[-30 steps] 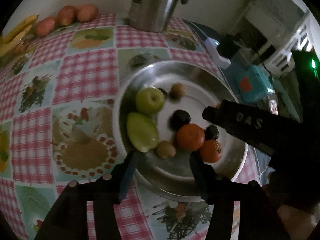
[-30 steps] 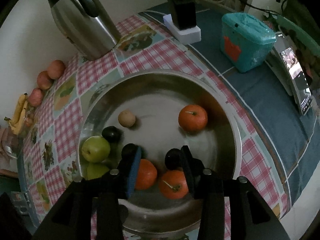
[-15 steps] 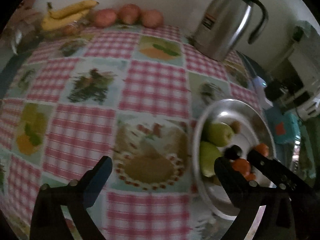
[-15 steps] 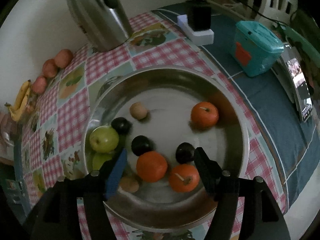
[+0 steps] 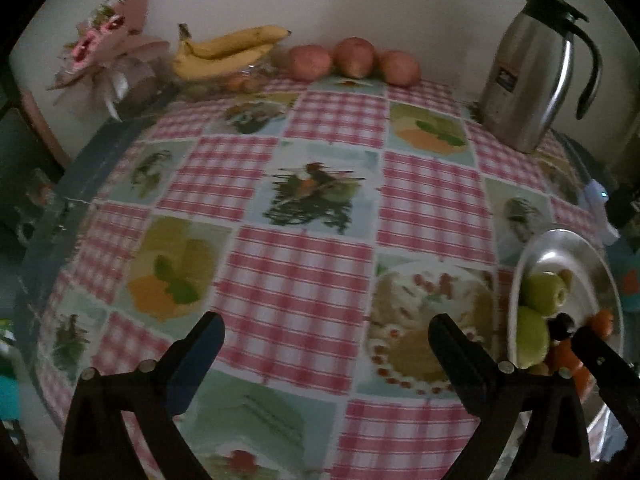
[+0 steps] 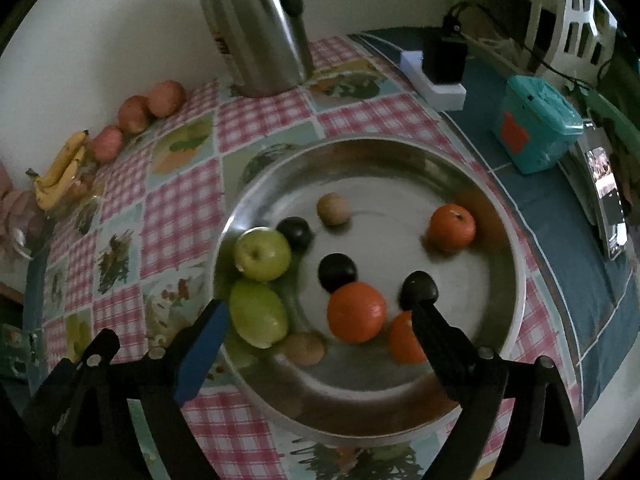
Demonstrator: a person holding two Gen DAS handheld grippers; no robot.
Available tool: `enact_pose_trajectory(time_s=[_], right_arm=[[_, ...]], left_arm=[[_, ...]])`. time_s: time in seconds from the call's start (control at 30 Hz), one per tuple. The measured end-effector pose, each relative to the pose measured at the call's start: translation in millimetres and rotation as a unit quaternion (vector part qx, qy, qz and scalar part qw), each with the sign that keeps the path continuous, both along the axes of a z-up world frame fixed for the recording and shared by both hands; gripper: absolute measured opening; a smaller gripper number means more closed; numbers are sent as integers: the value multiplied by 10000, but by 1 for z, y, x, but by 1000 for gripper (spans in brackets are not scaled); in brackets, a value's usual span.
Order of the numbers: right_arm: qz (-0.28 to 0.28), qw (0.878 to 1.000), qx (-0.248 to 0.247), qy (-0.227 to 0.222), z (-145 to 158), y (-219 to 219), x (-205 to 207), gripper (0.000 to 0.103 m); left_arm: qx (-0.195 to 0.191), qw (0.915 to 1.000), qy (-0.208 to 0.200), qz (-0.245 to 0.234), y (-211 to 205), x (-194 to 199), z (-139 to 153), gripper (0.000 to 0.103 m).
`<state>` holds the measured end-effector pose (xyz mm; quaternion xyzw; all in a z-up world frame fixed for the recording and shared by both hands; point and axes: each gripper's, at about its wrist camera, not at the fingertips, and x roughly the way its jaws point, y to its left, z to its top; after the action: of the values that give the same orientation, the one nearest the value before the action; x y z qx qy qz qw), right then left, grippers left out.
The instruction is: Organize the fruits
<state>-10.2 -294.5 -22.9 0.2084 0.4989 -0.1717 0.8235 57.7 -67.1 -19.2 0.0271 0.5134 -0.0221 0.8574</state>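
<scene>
Nine fruits lie in the steel bowl, seen from the right wrist: a green apple at nine o'clock, a lime below it at eight, and a brown fruit at seven. One dark plum touches the apple, a second plum sits near the centre, and a third plum lies at four o'clock. A tan fruit rests at eleven. One orange sits alone at two o'clock, a second orange just below the centre plum, and a third orange is partly hidden behind a finger.

The right gripper hangs over the near rim, released; its jaws have just been opening and stand wide apart, gripping nothing, the fruits lying below between them.

The left gripper is also released, jaws spread fully after widening, with only the checked cloth between them; the bowl lies off at its three o'clock.

At the table's twelve o'clock edge, bananas and three red apples line the wall. A steel jug stands at one o'clock.
</scene>
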Motion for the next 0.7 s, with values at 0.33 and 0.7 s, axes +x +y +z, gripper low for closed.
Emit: enact_pose_trajectory(time_s=[0.33,0.7], right_arm=[[382,9991,-186,21,3,26,-13,93],[607,9972,-411,121,0,52,-40,93]], left_arm=[[375,9988,250,210,14,-11,-2,103],[241,9985,388,297,32,-38,3,103]])
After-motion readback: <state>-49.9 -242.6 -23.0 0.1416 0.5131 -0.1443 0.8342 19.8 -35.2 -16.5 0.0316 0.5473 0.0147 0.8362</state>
